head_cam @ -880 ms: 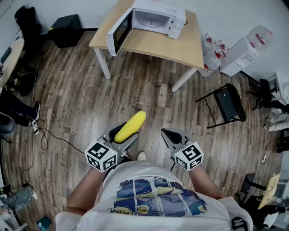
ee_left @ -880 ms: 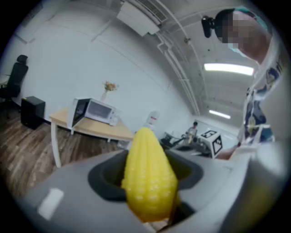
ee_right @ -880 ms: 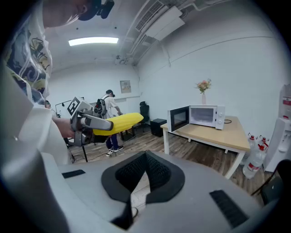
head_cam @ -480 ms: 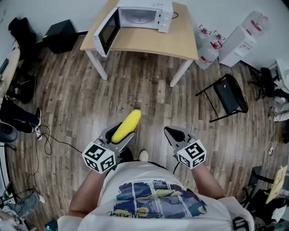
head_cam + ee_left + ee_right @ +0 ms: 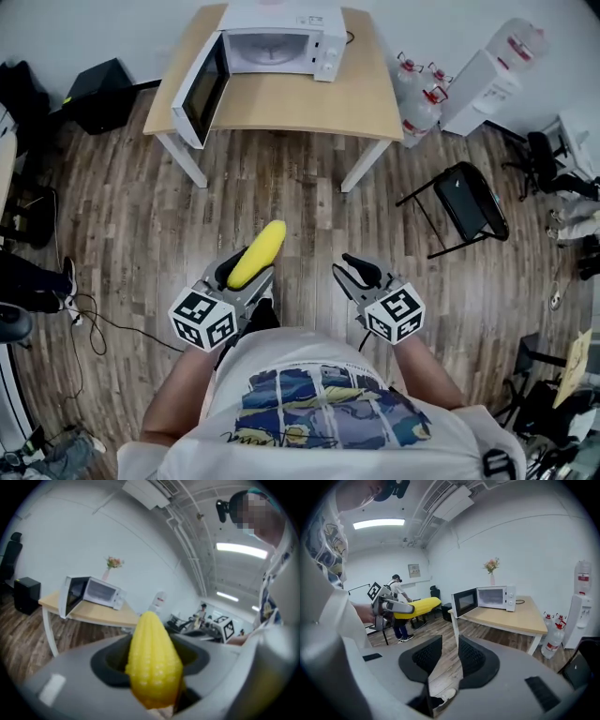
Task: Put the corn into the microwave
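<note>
The yellow corn cob (image 5: pixel 257 254) sits lengthwise between the jaws of the left gripper (image 5: pixel 246 266), which we hold clamped on it. The cob's tip pokes out past the jaws toward 1 o'clock, above the wood-plank floor (image 5: pixel 281 187). In the left gripper view the cob fills the gap between the dark pads.

At 3 o'clock from the corn, well apart from it, is the right gripper (image 5: pixel 355 268). Its jaws are drawn close but not touching, with a thin strip of floor showing between the pads and nothing in them.

Toward 12 o'clock, well apart from the corn, stands a light wooden table (image 5: pixel 319 94). A white microwave (image 5: pixel 272 42) sits on its far side, with its door (image 5: pixel 202 89) swung open toward 9 o'clock. In the right gripper view a small vase of flowers (image 5: pixel 491 567) stands on top of the microwave.

At 2 o'clock of the corn is a black folding chair (image 5: pixel 464 206). Beyond it, beside the table, are water bottles (image 5: pixel 417 98) and a white dispenser (image 5: pixel 478 80).
</note>
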The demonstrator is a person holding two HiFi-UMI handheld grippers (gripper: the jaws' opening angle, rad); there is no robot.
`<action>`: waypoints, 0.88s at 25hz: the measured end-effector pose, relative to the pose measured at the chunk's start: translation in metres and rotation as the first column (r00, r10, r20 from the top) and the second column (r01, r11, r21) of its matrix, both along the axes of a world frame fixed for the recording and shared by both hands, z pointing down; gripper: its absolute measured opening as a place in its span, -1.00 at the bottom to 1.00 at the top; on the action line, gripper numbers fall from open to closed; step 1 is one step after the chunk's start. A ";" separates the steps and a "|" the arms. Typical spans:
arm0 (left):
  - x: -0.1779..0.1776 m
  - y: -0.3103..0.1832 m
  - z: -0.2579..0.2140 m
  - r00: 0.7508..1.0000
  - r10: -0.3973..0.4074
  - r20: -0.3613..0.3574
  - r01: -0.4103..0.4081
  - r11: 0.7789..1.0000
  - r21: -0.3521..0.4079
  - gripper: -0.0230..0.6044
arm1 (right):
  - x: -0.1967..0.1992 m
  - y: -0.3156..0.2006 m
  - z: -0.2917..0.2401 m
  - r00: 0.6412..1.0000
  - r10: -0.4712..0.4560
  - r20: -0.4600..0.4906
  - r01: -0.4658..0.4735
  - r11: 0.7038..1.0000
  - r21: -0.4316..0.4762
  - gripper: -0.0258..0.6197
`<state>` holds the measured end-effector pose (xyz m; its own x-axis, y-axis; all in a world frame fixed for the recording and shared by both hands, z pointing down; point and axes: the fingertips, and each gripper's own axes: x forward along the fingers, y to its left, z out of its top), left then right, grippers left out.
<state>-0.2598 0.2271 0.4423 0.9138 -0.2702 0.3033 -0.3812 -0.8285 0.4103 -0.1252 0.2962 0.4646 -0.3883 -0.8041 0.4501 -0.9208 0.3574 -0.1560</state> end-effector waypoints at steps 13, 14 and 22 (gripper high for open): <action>0.054 -0.172 0.009 0.993 0.114 -0.010 -0.113 0.994 0.009 -0.12 | 0.028 -0.135 -0.039 0.986 0.157 -0.050 -0.155 0.987 0.052 -0.79; 0.060 -0.179 0.010 0.993 0.113 -0.012 -0.113 0.993 0.010 -0.12 | 0.033 -0.139 -0.039 0.986 0.158 -0.054 -0.156 0.987 0.051 -0.79; 0.111 -0.250 0.022 0.999 0.045 0.017 -0.046 0.999 0.023 -0.12 | 0.091 -0.189 -0.023 0.992 0.125 -0.026 -0.124 0.992 0.027 -0.80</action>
